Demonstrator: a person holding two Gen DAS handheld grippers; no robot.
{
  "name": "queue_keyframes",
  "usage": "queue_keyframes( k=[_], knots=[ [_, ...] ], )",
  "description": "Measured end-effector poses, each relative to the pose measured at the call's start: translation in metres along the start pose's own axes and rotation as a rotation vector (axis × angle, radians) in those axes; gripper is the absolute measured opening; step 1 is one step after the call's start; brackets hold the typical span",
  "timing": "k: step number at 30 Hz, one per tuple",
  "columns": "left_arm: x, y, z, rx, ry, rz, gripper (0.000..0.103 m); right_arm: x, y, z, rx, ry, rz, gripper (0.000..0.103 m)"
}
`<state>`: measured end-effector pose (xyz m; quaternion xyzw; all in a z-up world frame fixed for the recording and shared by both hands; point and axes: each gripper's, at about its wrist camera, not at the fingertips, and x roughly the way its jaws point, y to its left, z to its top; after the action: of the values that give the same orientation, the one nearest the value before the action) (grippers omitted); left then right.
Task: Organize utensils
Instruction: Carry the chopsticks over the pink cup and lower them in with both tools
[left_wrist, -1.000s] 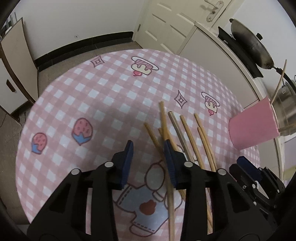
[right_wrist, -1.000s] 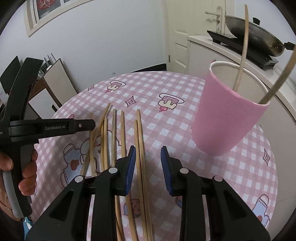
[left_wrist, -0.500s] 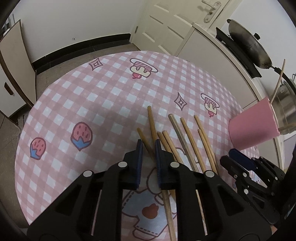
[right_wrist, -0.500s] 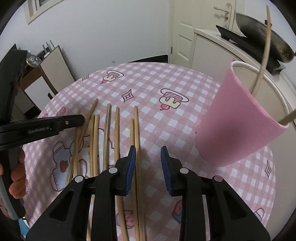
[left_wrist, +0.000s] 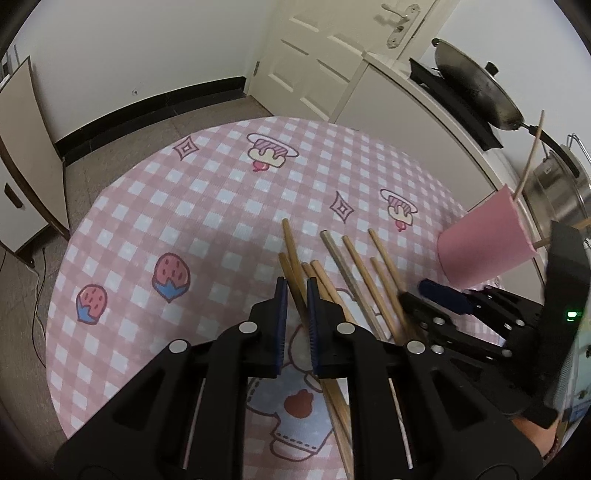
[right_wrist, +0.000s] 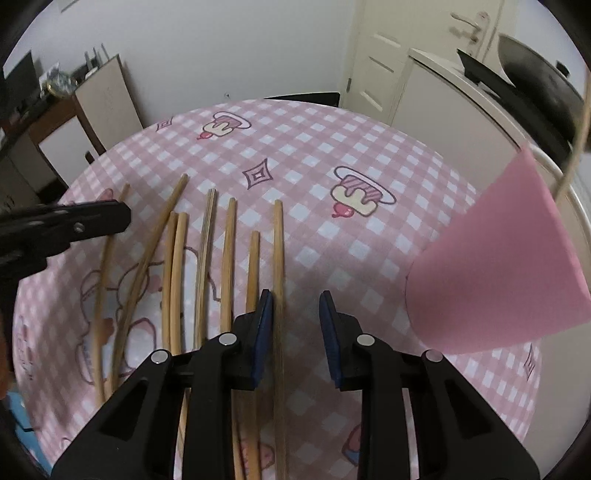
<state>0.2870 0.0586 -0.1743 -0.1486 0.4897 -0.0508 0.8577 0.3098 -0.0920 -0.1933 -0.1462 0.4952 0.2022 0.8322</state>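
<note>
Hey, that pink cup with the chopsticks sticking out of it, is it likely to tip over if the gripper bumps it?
Probably fairly easily. The pink cup looks light and thin-walled, and it narrows toward its base, so its footing is small. The chopsticks leaning out of it rise well above the rim, likely adding top weight. The checked tablecloth may give a little grip.

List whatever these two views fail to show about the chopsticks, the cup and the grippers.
- Inside of the tilted pink cup: both views show only its outer wall, so the count of sticks inside is hidden.
- Near ends of the wooden chopsticks: covered by the right gripper body and the bottom edge.
- Left gripper: nearly shut around one chopstick; pad contact is unclear.
</note>
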Motion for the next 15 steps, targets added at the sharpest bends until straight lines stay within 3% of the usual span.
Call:
queue_keyframes(
  k=[1,2,6,15],
  knots=[
    [-0.002,-0.002,0.0,0.007,-0.003,-0.003,0.01,0.001,0.0,0.002,0.005,0.004,0.005,0.015],
    [-0.004,-0.004,0.0,0.011,-0.005,-0.006,0.01,0.001,0.001,0.003,0.004,0.006,0.005,0.005],
    [-0.014,-0.012,-0.001,0.025,-0.015,-0.027,0.009,-0.003,0.006,0.005,-0.013,-0.008,-0.003,0.005],
    [-0.07,-0.043,-0.006,0.09,-0.1,-0.096,0.007,-0.083,-0.004,-0.002,0.061,-0.197,0.055,0.004]
  ],
)
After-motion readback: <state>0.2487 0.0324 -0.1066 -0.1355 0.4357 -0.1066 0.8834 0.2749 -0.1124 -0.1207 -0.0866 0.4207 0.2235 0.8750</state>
